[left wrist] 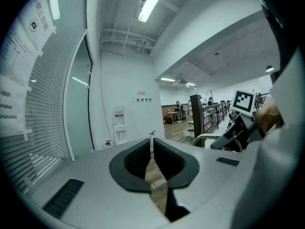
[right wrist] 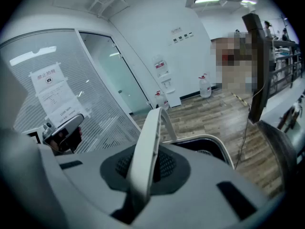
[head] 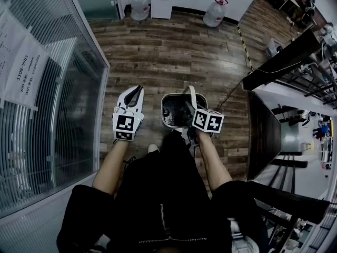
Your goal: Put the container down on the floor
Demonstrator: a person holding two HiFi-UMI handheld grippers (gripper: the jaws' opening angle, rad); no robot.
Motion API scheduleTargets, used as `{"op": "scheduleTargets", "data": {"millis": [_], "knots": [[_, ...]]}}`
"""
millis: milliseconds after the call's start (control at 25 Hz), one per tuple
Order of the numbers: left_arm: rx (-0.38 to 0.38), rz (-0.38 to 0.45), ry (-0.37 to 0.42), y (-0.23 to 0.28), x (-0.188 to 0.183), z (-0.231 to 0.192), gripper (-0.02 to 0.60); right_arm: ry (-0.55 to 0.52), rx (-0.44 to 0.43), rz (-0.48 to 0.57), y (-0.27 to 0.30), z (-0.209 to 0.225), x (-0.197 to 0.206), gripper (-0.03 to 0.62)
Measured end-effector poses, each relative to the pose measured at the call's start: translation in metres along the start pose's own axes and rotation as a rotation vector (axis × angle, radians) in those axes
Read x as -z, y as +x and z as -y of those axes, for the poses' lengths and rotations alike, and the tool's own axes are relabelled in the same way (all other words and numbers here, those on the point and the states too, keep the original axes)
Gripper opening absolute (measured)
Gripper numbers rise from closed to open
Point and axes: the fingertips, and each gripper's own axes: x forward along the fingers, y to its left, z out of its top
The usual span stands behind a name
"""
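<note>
A white container [head: 169, 100] with a dark inside hangs above the wooden floor [head: 174, 51], just ahead of the person's knees. Its white handle [head: 192, 96] stands upright, and my right gripper [head: 190, 107] is shut on it from the right. In the right gripper view the handle [right wrist: 148, 137] runs between the pads, with the container's rim [right wrist: 212, 142] below it. My left gripper [head: 136, 91] is held beside the container on its left, apart from it. Its jaws [left wrist: 151, 144] are shut with nothing between them.
A glass partition with blinds [head: 58, 104] and paper notices runs along the left. Two water jugs [head: 139, 7] [head: 216, 13] and a white dispenser [head: 161, 1] stand at the far wall. A dark desk [head: 263, 130] and railing are at the right, and a cable [head: 231, 91] crosses the floor.
</note>
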Motion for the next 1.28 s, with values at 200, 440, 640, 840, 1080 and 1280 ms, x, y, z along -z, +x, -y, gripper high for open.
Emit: {"op": "scheduleTargets", "data": {"millis": [200,440,640,840,1080,1280], "knots": [[0.003,-0.001,0.003,-0.002,0.002,-0.002,0.032,0.047,0.001,0.013,-0.005,0.011,0.005,0.034],[0.018,-0.004,0.003,0.000,0.002,0.001,0.032,0.074,0.005,-0.004,-0.007,0.015,0.010,0.034],[0.033,-0.010,0.001,0.003,0.004,0.005,0.032,0.070,-0.002,-0.022,-0.007,0.014,0.015,0.034],[0.044,-0.012,0.001,0.005,0.007,0.004,0.032,0.092,-0.004,-0.022,-0.006,0.015,0.014,0.034],[0.046,-0.017,-0.001,0.009,0.008,0.004,0.032,0.100,-0.002,-0.026,-0.005,0.018,0.013,0.035],[0.055,-0.020,0.000,0.014,0.010,0.001,0.032,0.111,0.001,-0.021,-0.001,0.020,0.014,0.035]]}}
